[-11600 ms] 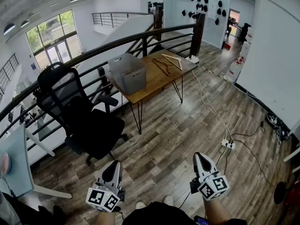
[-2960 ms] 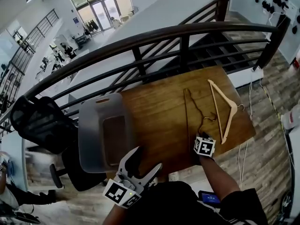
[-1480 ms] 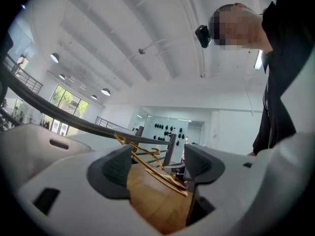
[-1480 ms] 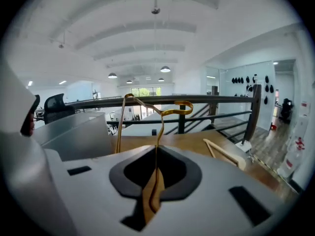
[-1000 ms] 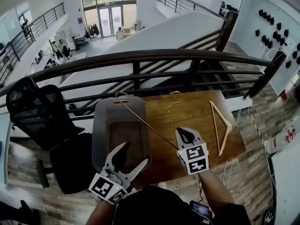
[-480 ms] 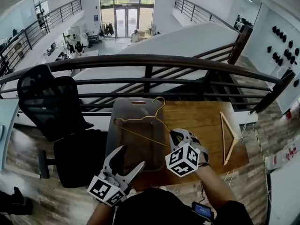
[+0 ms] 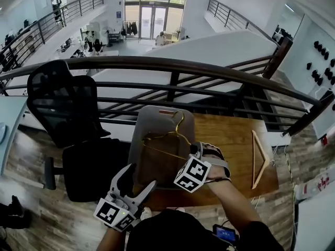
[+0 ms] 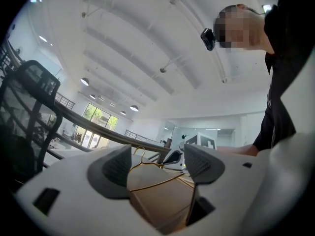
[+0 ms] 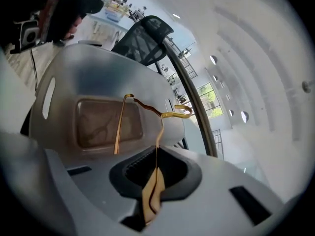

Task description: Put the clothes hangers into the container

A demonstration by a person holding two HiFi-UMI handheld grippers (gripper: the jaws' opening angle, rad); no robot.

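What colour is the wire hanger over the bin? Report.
Gold. The thin wire hanger shows best in right gripper view.

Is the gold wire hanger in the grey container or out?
Out: the right gripper, shut on its wire, holds the hanger above the container opening.

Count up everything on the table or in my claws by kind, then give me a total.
gold wire hanger: 1
wooden hanger: 1
grey container: 1
Total: 3
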